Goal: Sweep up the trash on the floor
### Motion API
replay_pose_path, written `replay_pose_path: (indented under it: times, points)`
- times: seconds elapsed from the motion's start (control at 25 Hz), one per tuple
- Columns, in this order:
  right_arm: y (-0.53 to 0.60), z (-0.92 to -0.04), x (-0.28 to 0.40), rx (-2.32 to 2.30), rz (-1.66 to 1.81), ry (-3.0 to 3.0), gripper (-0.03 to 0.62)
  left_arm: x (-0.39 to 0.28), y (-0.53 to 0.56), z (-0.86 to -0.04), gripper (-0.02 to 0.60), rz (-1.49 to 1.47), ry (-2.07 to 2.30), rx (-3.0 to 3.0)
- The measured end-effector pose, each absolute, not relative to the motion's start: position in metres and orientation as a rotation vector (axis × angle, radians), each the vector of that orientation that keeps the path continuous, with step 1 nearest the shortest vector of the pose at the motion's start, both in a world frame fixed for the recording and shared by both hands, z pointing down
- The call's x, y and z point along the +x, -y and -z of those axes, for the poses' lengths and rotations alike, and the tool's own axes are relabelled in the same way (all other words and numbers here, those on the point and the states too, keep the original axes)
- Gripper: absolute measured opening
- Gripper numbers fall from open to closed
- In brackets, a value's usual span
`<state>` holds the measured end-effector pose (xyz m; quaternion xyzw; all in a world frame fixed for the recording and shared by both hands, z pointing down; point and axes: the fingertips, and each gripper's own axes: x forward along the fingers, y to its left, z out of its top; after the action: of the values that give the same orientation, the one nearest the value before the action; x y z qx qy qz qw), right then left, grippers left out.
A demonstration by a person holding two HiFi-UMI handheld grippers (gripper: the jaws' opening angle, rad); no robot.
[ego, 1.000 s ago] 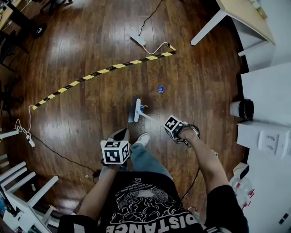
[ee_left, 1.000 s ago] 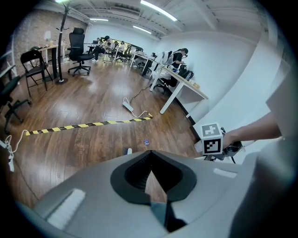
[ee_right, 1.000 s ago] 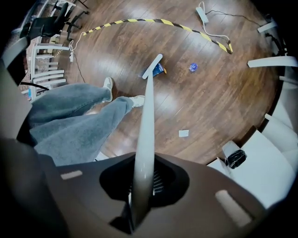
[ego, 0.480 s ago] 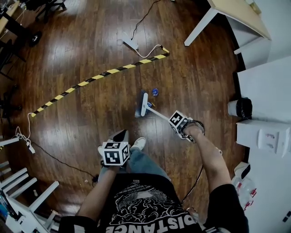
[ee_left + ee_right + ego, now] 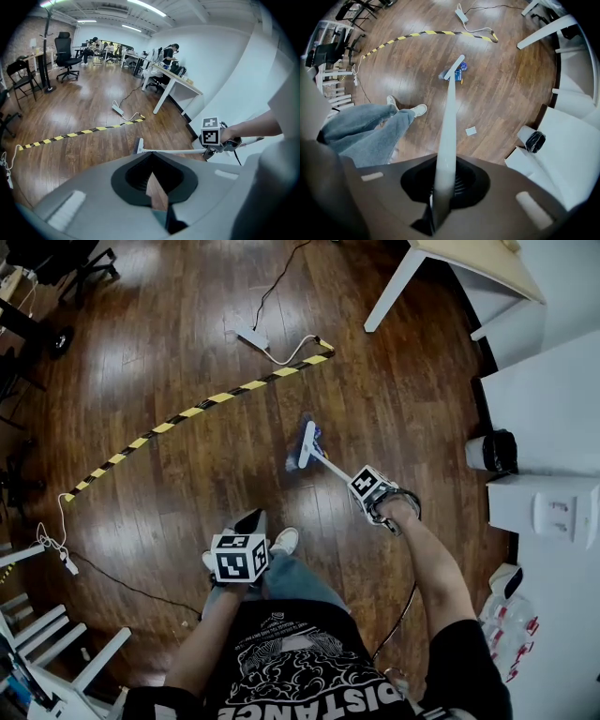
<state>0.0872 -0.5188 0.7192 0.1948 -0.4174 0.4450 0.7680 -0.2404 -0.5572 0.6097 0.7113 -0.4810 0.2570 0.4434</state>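
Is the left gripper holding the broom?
No, the broom is clamped in the right gripper, handle between its jaws.

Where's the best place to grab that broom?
Grab the broom high on its thin, straight handle, jaws closing across it from the sides. Its brush head rests far off on the floor, so the top end gives reach. The right gripper grips it so.

left gripper: forearm bent, held low by the knee, jaws together, empty. right gripper: arm extended forward, jaws clamped on broom handle.
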Motion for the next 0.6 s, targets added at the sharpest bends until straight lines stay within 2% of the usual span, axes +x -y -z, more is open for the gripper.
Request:
replay_pose_path:
  times: [0.32,0.6]
  points:
    - [0.467,-0.706,0.059,0.495,-1.409,1.08,0.023,-0.208,0.579,-0.601,0.005,-0.667,1.136,1.848]
    - [0.458,-0.706,-0.007,0.602,-1.659,1.239,0.025,-0.168,0.593,-0.594,0.005,-0.736,1.021,1.946]
